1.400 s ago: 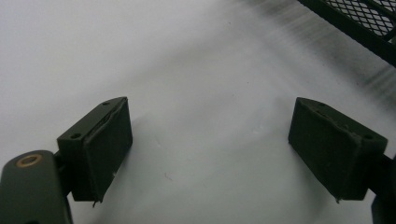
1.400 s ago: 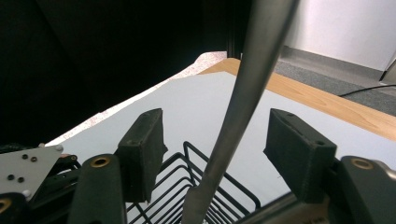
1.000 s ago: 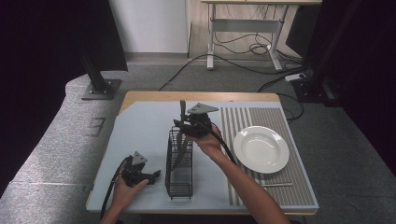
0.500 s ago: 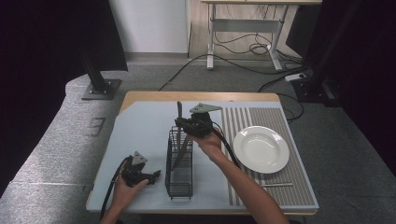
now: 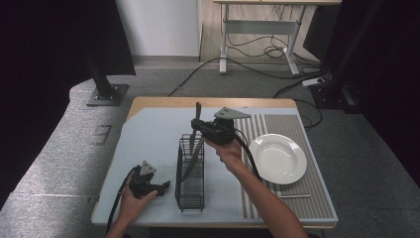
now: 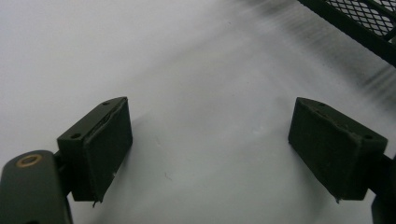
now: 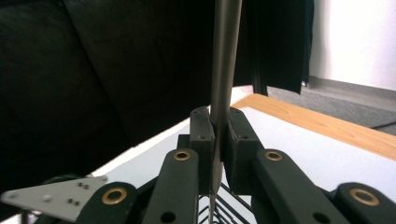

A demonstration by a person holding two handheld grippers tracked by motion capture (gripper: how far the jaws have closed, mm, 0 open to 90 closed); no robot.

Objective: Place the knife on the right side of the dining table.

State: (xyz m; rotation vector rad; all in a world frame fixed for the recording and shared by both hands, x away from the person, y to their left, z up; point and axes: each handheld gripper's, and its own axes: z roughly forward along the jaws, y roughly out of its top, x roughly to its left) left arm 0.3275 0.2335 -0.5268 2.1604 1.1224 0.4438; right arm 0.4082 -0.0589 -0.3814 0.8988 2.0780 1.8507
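Note:
A black wire rack (image 5: 191,194) stands on the pale mat in the middle of the table. A long slim grey utensil (image 5: 197,111) stands nearly upright, its lower end down inside the rack. My right gripper (image 5: 198,132) is shut on its shaft above the rack's far end. In the right gripper view the jaws pinch the grey shaft (image 7: 225,56) at my right gripper (image 7: 218,128). My left gripper (image 5: 159,187) rests on the mat just left of the rack, open with nothing between its pads (image 6: 109,149). The rack's corner (image 6: 369,25) shows at the top right of that view.
A white plate (image 5: 277,157) sits on a striped mat (image 5: 297,126) at the right. A thin stick-like item (image 5: 294,196) lies near that mat's front edge. The pale mat (image 5: 148,139) has bare room at left and behind the rack.
My right gripper has shifted a little to the right and slightly upward with the utensil in its jaws. The left gripper has stayed in place.

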